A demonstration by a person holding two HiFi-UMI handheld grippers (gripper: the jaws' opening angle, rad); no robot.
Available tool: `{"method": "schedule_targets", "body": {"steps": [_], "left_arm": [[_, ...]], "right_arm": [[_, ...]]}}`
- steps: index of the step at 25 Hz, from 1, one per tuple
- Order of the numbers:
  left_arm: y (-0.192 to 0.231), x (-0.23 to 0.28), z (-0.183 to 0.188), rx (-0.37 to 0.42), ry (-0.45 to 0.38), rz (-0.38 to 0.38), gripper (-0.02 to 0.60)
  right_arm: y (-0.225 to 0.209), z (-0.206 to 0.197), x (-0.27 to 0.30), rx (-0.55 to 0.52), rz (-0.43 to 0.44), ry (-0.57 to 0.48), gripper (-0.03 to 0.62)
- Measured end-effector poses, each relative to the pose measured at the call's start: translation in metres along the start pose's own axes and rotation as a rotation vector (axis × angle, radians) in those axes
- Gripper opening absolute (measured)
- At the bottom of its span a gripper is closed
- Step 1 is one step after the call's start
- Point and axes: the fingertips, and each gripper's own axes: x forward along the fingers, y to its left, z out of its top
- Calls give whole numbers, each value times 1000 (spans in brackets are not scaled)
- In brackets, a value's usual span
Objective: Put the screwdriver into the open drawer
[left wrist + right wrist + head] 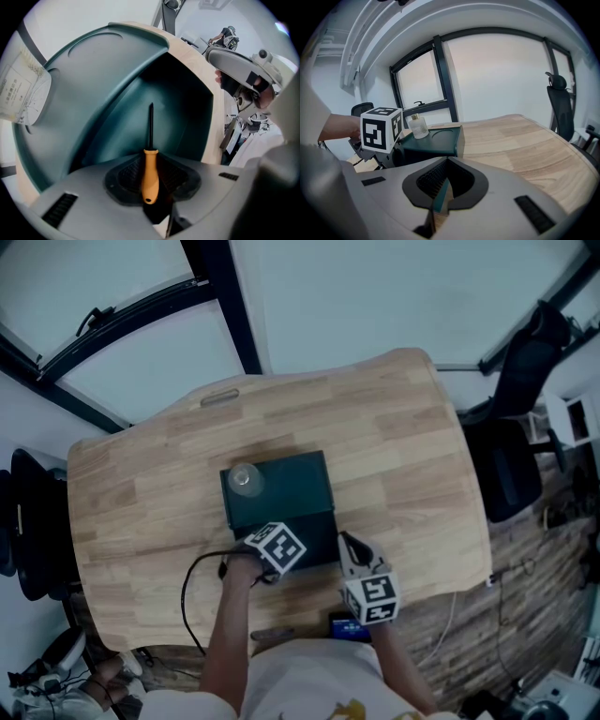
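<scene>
Right, the left tool (152, 182) is clamped on the screwdriver (149, 169). Its pads grip the orange handle on both sides, and the thin black shaft runs straight out from the jaws. That shaft points into the dark inside of the open drawer (187, 117), though the views don't show whether the tip touches anything. From the head view, this tool's marker cube (277, 547) sits over the drawer, which is pulled out toward the person from the dark green cabinet (291, 486).

Over to the right tool (439, 194): its jaws are nearly together, pinched on a thin dark-green edge. From above, that tool reaches to the drawer's right-hand rim, so the rim is what it holds. Its own view looks across the cabinet top. There the left tool's cube is close at the left, with a bare forearm behind it.

On top of the cabinet stands a small clear bottle (418, 126) with a cap, upright, at the left rear corner. Just beside it is a shallow round recess.

The cabinet rests near the front middle of the pale wooden desk (403, 418). A black cable (187, 592) loops on the desk at the left. Beyond the desk's right end stands a dark office chair (558, 110), with large windows behind it.
</scene>
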Motion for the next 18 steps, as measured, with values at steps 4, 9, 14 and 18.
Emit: {"method": "schedule_targets", "body": {"steps": [4,9,14,18], "left_arm": [[0,0,1,-6,-7,-2,77],[-2,0,0,-12,-11,-12,87],[-3,-1,0,-6,-13,5,100],[-1,-5,2,-17,-33,19,100]], "right_arm": [[-6,-2,0,-6,-13,-10,-2],[-5,-3,-3,0,-9,2,-2],[-3,2,-3,-6,4,-17,-2],[0,6,-5,8,12,-24,-2]]}}
